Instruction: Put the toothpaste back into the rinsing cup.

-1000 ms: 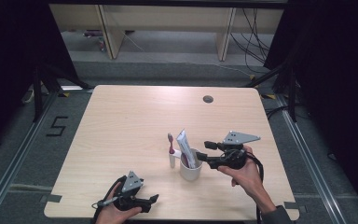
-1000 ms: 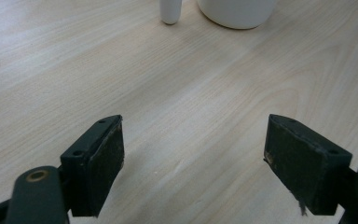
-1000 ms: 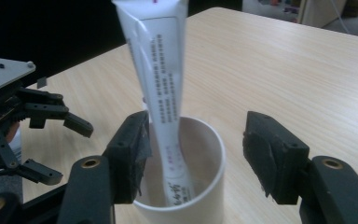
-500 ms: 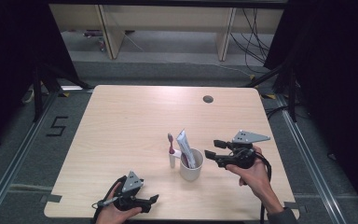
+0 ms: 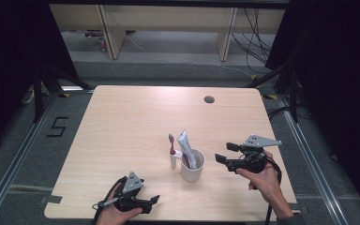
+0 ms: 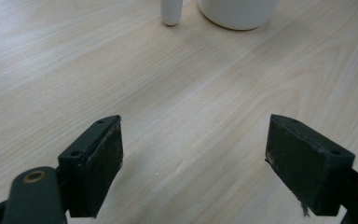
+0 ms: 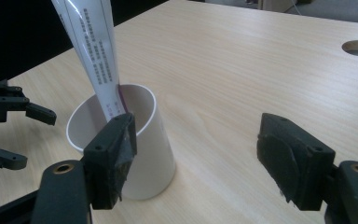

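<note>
- table [image 5: 136,122]: pale wood, fine grain streaks
- cup [image 5: 192,165]: plain white
- toothpaste tube [image 7: 93,51]: white with tiny dark print, kinda magenta at the bottom end
- toothbrush [image 5: 172,151]: white handle, pinkish-red head
- left gripper [image 6: 193,163] and right gripper [image 7: 196,154]: black jaws, matte
- plate [image 5: 261,140] on the right gripper: grey

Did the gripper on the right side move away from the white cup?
Yes. In the high view the right gripper has drawn back to the right, opening a gap of bare table between its jaws and the white cup, which stayed put.
</note>
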`<state>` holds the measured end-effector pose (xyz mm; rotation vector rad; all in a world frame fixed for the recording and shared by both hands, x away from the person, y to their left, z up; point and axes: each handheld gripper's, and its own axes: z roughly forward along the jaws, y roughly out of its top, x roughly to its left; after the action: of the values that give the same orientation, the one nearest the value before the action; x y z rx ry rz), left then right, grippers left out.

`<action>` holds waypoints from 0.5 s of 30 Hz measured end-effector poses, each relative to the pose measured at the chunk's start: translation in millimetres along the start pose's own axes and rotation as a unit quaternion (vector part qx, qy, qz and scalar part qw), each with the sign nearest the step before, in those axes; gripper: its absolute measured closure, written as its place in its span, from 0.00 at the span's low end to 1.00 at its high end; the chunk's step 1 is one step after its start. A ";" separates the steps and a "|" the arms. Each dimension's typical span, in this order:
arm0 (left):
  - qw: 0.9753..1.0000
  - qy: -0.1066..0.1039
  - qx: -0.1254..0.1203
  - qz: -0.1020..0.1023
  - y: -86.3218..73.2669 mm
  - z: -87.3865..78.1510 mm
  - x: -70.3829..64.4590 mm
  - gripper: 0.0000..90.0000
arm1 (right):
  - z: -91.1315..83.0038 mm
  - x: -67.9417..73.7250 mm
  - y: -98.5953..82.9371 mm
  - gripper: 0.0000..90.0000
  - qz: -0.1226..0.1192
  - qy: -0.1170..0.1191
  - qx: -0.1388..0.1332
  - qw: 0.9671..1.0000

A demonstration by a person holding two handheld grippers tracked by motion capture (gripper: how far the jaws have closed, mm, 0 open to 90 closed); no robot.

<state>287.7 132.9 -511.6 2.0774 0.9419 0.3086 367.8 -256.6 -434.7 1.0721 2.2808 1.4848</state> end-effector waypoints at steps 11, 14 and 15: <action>1.000 0.001 -0.005 -0.004 0.0 0.1 0.2 0.20 | -10.7 -3.5 -9.7 0.27 -0.001 -0.015 0.003 1.000; 1.000 0.006 -0.002 0.003 0.3 0.0 1.8 0.20 | -12.9 -1.9 -12.6 0.26 0.002 -0.017 0.006 1.000; 1.000 0.006 -0.002 0.002 0.3 0.2 1.7 0.20 | -13.7 -1.4 -13.7 0.26 0.002 -0.018 0.004 1.000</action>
<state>289.1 133.9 -511.7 2.0754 0.9439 0.3256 355.2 -270.3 -440.3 1.0976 2.2638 1.4467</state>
